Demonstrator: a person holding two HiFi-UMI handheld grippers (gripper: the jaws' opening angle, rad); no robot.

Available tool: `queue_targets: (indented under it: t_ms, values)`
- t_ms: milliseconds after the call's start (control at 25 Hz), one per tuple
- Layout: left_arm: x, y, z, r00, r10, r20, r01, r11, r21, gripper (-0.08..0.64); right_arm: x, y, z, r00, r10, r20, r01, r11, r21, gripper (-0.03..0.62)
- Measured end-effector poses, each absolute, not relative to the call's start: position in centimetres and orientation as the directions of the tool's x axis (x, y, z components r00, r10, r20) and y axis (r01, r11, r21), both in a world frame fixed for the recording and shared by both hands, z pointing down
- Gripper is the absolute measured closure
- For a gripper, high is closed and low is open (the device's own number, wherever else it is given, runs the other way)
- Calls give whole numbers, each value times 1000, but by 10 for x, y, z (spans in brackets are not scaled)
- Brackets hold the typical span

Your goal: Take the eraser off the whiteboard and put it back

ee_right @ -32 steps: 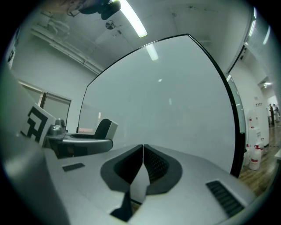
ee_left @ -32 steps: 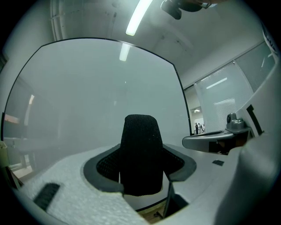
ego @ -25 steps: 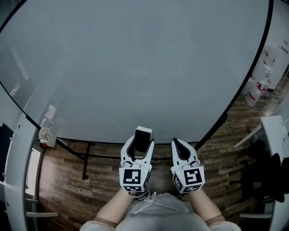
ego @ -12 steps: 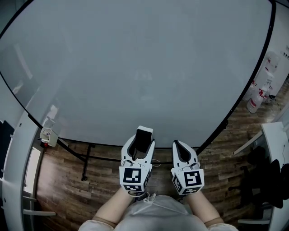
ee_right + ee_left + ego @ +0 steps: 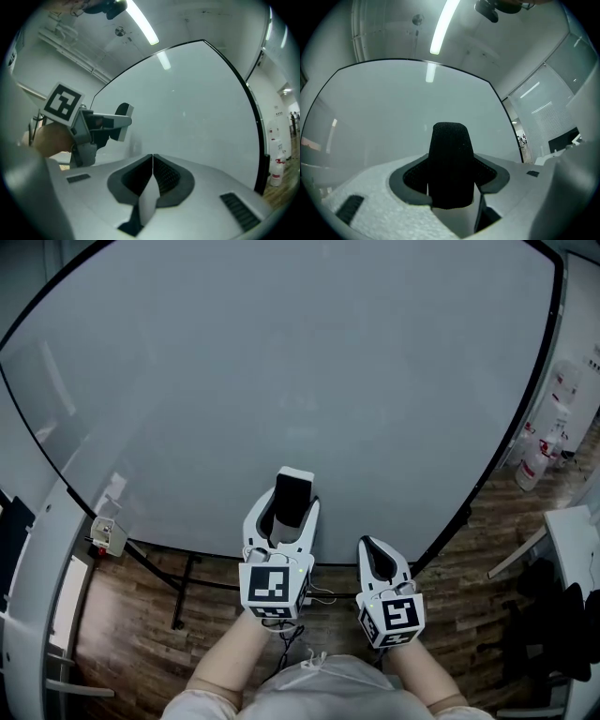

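The eraser [image 5: 292, 498], a white block with a black felt face, stands upright between the jaws of my left gripper [image 5: 286, 503], which is shut on it just in front of the whiteboard [image 5: 281, 362]. In the left gripper view the eraser's black felt [image 5: 451, 164] fills the gap between the jaws, with the whiteboard [image 5: 384, 112] behind it. My right gripper [image 5: 377, 551] is lower and to the right, its jaws pressed together with nothing between them. The right gripper view shows the left gripper [image 5: 115, 123] with the eraser [image 5: 123, 119] up at the left.
The whiteboard's black frame and stand [image 5: 178, 592] rest on a wooden floor [image 5: 122, 634]. A small white box [image 5: 103, 535] hangs at the board's lower left edge. White bottles [image 5: 539, 451] stand at the right, with a desk edge [image 5: 572, 540] and a dark chair [image 5: 553, 615] below them.
My left gripper has risen with the eraser, now in front of the board's lower part. The right gripper has barely shifted.
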State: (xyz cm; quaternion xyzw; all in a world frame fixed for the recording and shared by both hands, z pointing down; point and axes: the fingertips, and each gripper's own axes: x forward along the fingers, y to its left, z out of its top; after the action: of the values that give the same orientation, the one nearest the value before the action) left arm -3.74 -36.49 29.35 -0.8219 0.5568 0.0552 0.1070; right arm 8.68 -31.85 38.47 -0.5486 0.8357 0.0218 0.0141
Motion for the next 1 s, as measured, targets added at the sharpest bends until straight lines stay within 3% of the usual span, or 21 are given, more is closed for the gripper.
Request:
queue_targets:
  t_ms: [320,1000]
  values:
    - [-42,-391,254,353,-899,-260,-935,-332,-120,295,86,-322,375,-402,-913,-73,-916,401,32,566]
    - [-40,-405,256,242,-922,-301,-965,-199,-168,295,84,-327,380,-408,-910,-73,-913,408,23,566]
